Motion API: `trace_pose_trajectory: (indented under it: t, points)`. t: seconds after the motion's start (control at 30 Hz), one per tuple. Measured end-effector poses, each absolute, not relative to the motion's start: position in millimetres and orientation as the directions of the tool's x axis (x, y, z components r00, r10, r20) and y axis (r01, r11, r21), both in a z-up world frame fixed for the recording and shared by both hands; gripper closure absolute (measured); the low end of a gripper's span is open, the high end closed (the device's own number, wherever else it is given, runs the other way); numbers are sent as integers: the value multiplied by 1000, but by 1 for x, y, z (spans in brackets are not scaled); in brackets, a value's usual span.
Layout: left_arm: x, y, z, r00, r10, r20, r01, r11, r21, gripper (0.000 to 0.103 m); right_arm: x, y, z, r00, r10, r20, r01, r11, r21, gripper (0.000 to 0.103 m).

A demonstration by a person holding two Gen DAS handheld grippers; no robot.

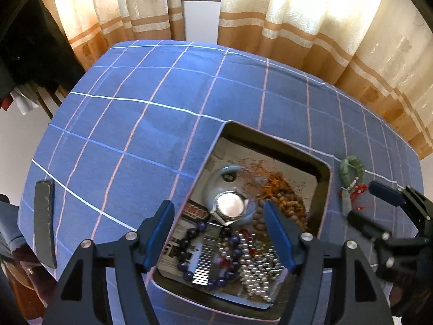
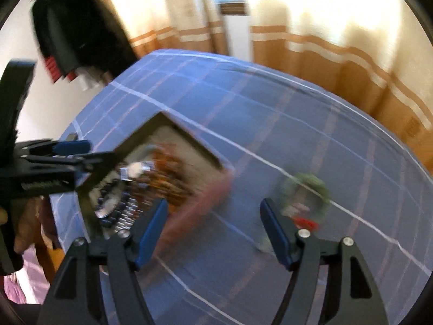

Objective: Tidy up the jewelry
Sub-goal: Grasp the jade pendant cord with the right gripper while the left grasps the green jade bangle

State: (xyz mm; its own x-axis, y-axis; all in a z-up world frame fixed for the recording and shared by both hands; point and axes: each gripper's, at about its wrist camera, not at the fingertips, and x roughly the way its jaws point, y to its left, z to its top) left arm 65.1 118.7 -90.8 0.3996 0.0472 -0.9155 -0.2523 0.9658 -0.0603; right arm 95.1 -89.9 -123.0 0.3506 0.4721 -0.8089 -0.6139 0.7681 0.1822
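Observation:
A dark tray [image 1: 323, 173] on the blue checked tablecloth holds a silver watch [image 1: 230, 207], dark blue beads [image 1: 235, 243], silver pearls [image 1: 257, 268], brown beads [image 1: 289, 205] and orange thread. My left gripper [image 1: 219, 235] is open and empty just above the tray's near half. A green jade pendant with red cord [image 1: 350, 172] lies on the cloth right of the tray. My right gripper [image 2: 213, 233] is open and empty, hovering over the cloth between the tray [image 2: 211, 157] and the pendant [image 2: 305, 192]; that view is blurred. It also shows in the left wrist view [image 1: 370, 205].
A dark flat strip [image 1: 44, 219] lies on the cloth at the left edge. Curtains [image 1: 297, 19] hang behind the table [image 1: 162, 108]. Dark clothes [image 2: 70, 32] hang at the far left.

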Motion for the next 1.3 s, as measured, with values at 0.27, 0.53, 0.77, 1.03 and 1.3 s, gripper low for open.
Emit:
trace_pose_trajectory:
  t: [0.27,0.53,0.77,1.03,1.3]
  points:
    - [84,82,-94,391,4,-921,-215,973,-87,35,122,-156,-147,336,376,-863,-458,866,199,41]
    - [86,62,-96,375,1,-927,-186,980,-74,35,116,-124,-160,269,411,-871,-518,824,229,52]
    - [87,57,-95,371,1,-929,-177,982,-69,35,124,-107,-183,299,370,-880,-506,843,183,63]
    - [97,41,-89,385,-55,-921,-122,986,-110,35,112,-129,-173,286,414,-864,-535,817,214,90]
    - [125,-3,-93,383,-98,-918,-11,994,-111,35,93,-197,-150,346,387,-855,-449,868,211,90]
